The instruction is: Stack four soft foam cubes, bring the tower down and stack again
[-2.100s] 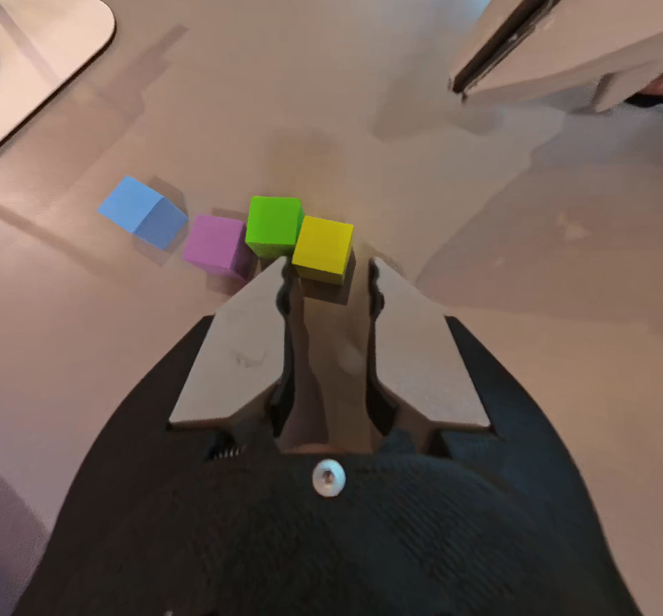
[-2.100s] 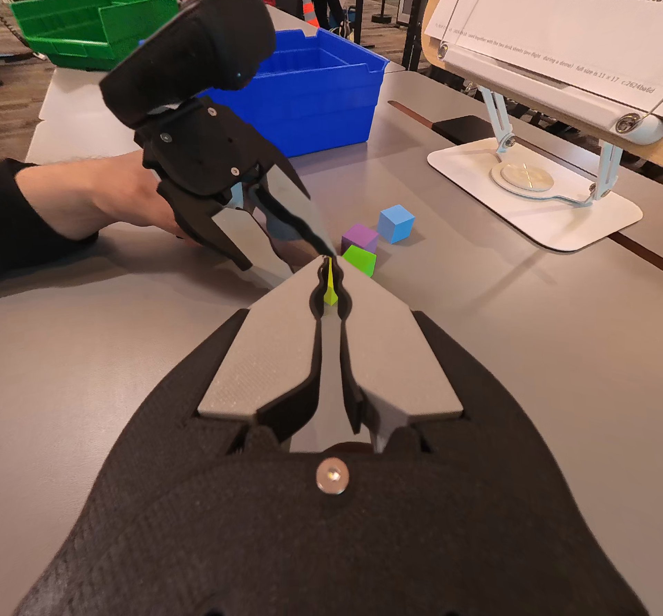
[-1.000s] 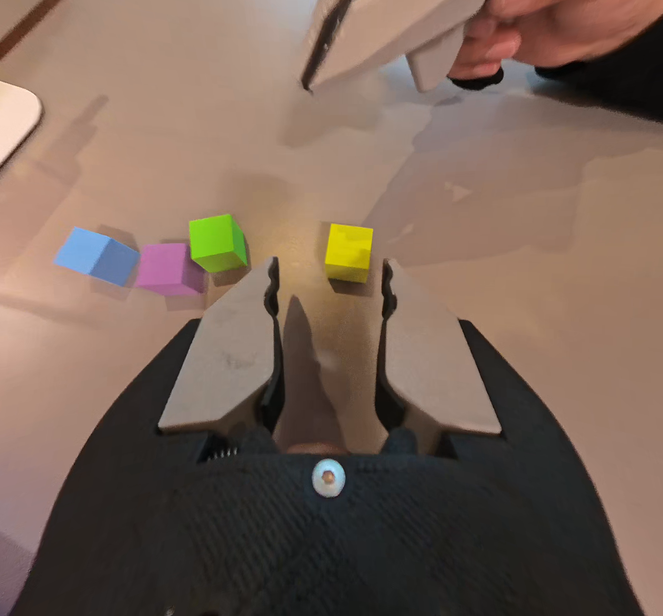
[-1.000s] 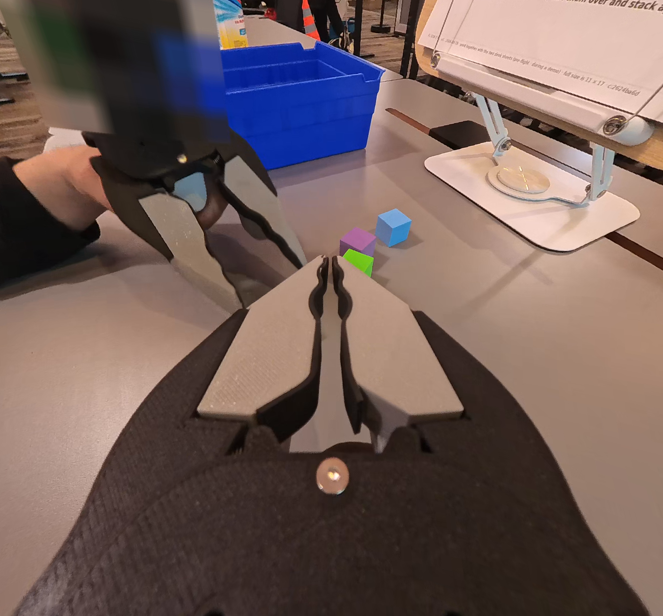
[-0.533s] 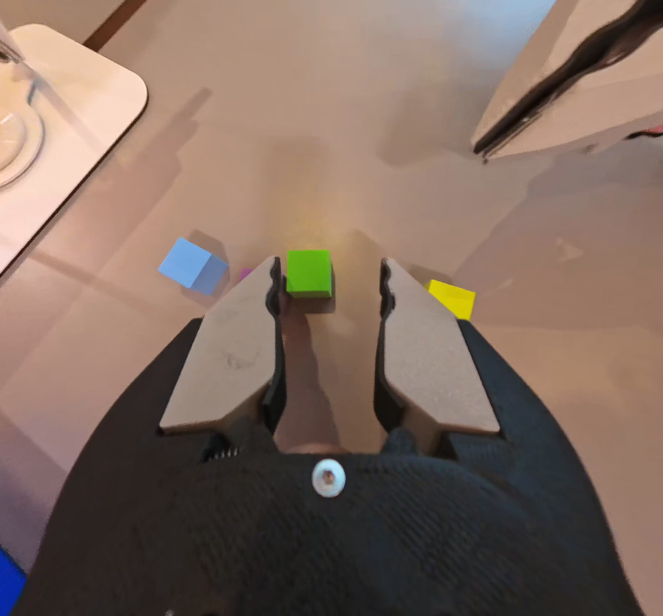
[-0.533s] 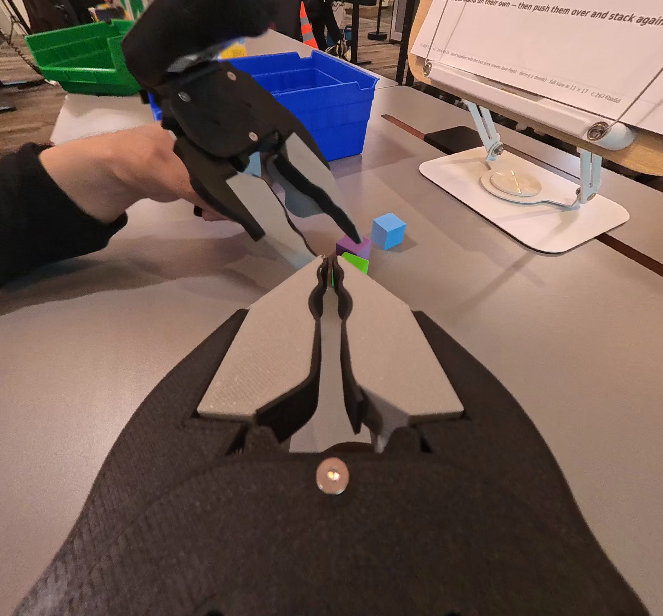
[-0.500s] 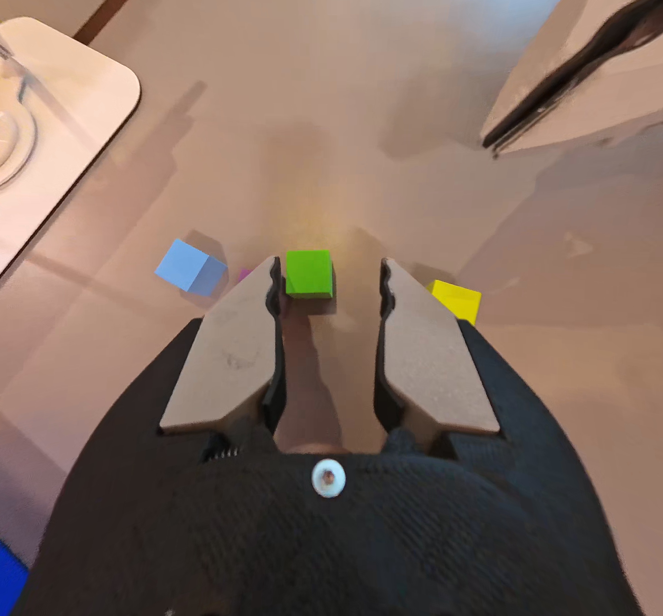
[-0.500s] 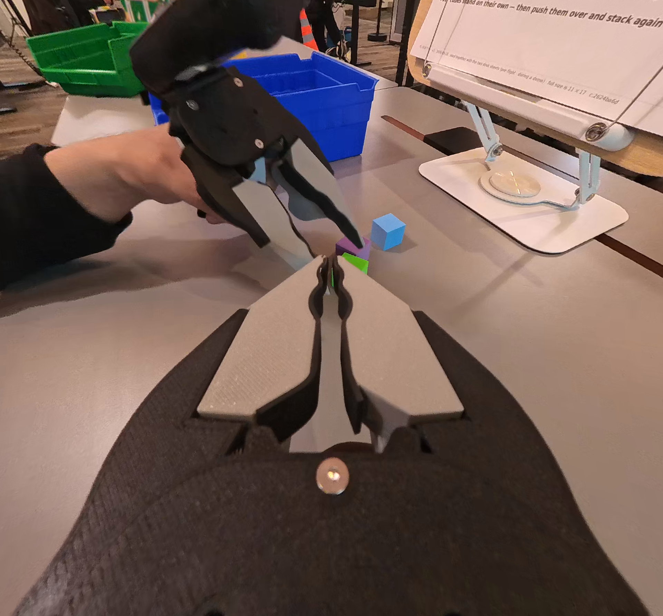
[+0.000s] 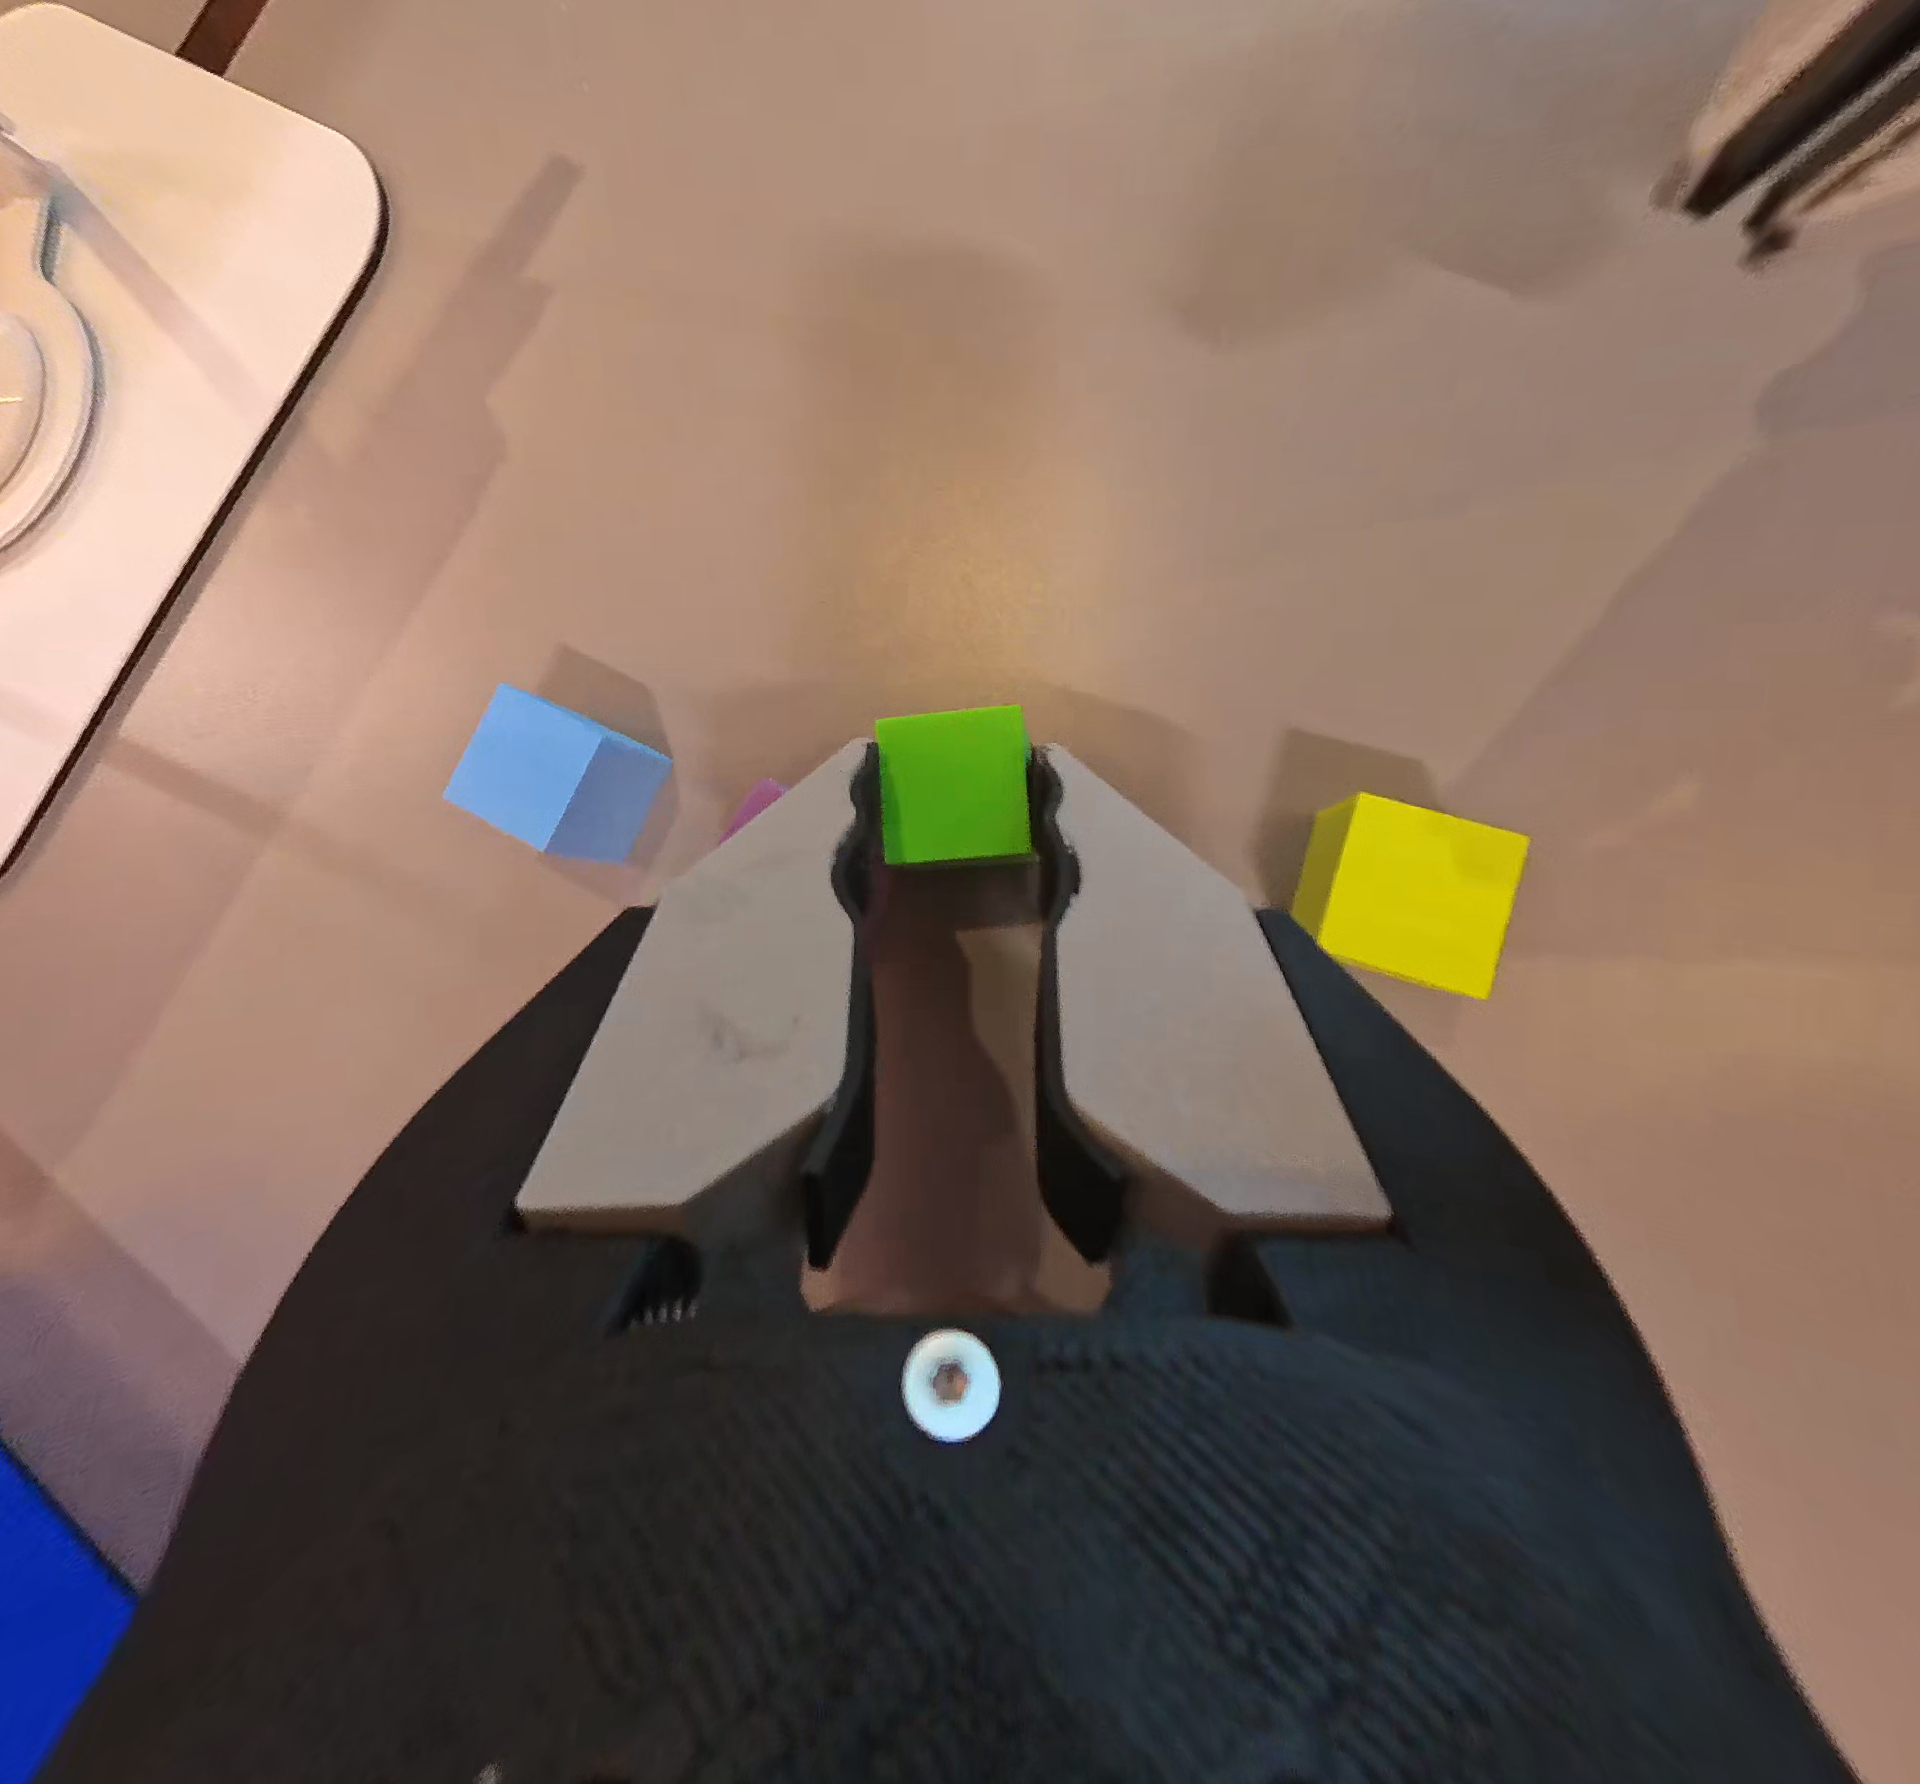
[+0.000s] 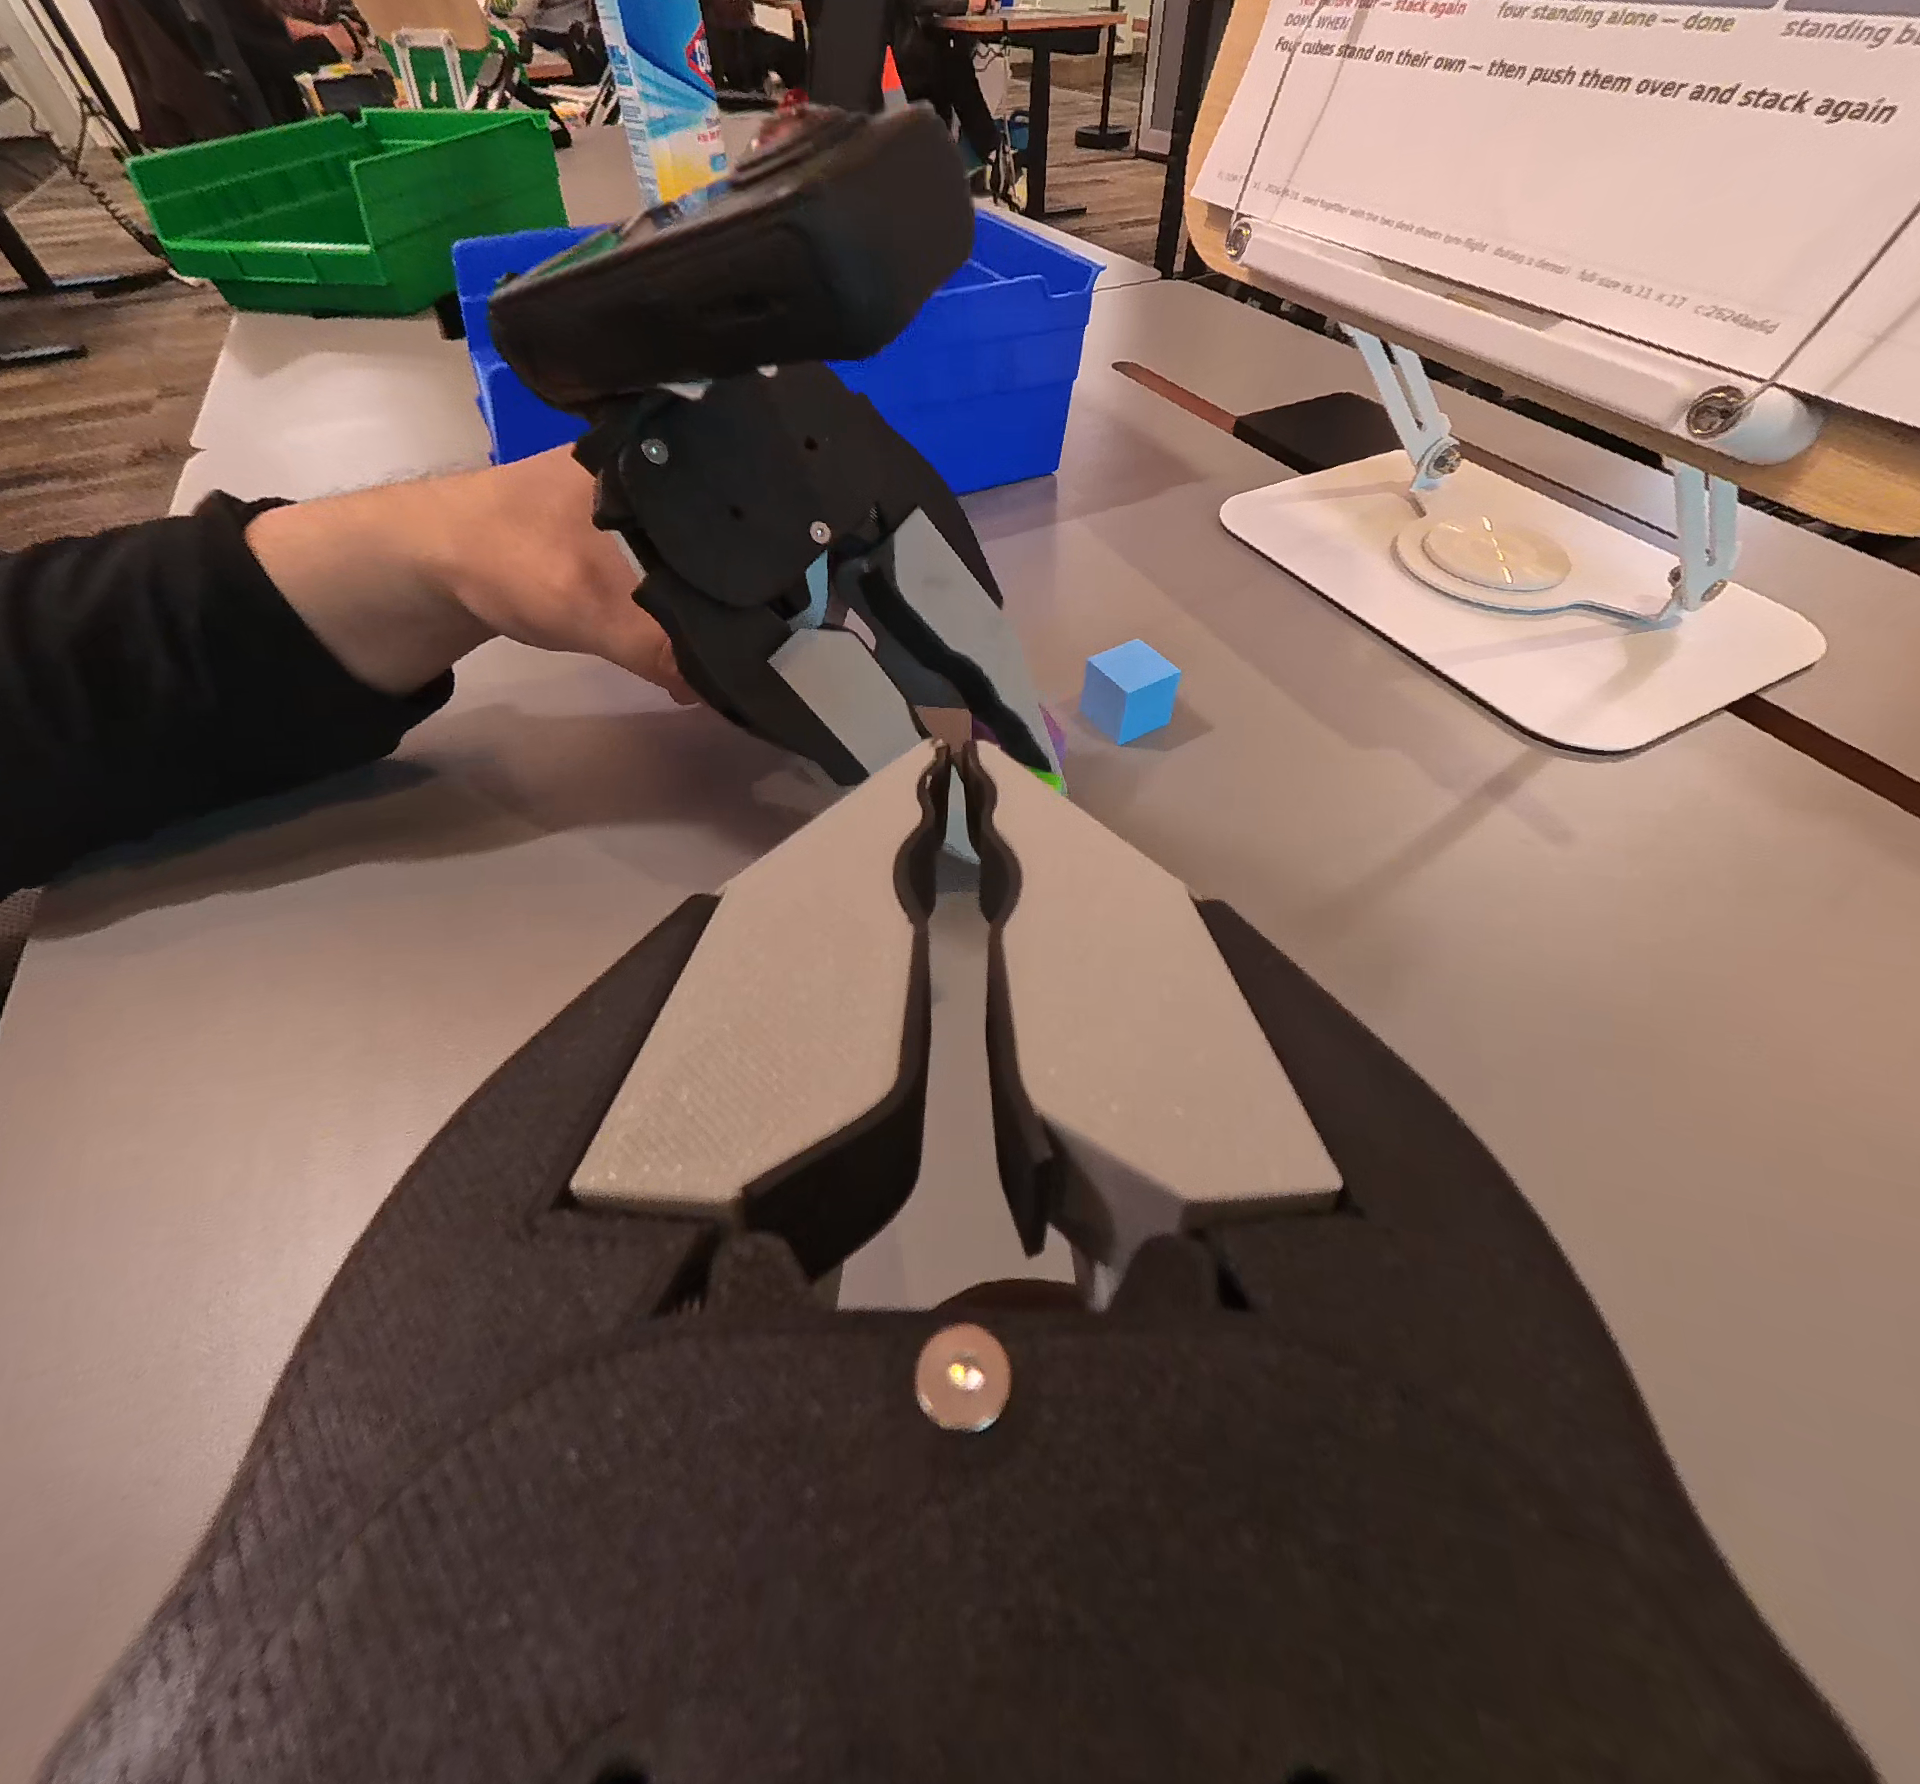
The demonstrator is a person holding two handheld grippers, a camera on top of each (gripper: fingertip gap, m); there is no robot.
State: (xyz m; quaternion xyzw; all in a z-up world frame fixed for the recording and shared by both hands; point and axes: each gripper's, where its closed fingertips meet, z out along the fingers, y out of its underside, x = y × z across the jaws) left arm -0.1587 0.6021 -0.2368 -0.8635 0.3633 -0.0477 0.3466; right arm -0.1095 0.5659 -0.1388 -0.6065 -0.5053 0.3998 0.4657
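Observation:
In the left wrist view my left gripper [image 9: 953, 799] is shut on the green cube [image 9: 953, 787], both pads pressed on its sides, low over the table. The yellow cube [image 9: 1413, 893] sits to its right, the blue cube [image 9: 551, 773] to its left, and a sliver of the purple cube [image 9: 762, 799] shows behind the left finger. In the right wrist view my right gripper [image 10: 956, 763] is shut with nothing in it, hovering near the left gripper [image 10: 997, 726]. The blue cube [image 10: 1129, 690] lies beyond, and slivers of purple and green [image 10: 1049, 778] show at the left gripper's tips.
A white stand base [image 10: 1517, 591] holding a sheet on a board is at the right. A blue bin [image 10: 997, 363] and a green bin [image 10: 343, 196] stand at the back. A person's hand and sleeve [image 10: 208, 654] hold the left gripper. There is about 12 cm between the tips of the two grippers.
My left gripper moved from the yellow cube over to the green cube and closed its pads on it. My right gripper stayed shut and drew back a little.

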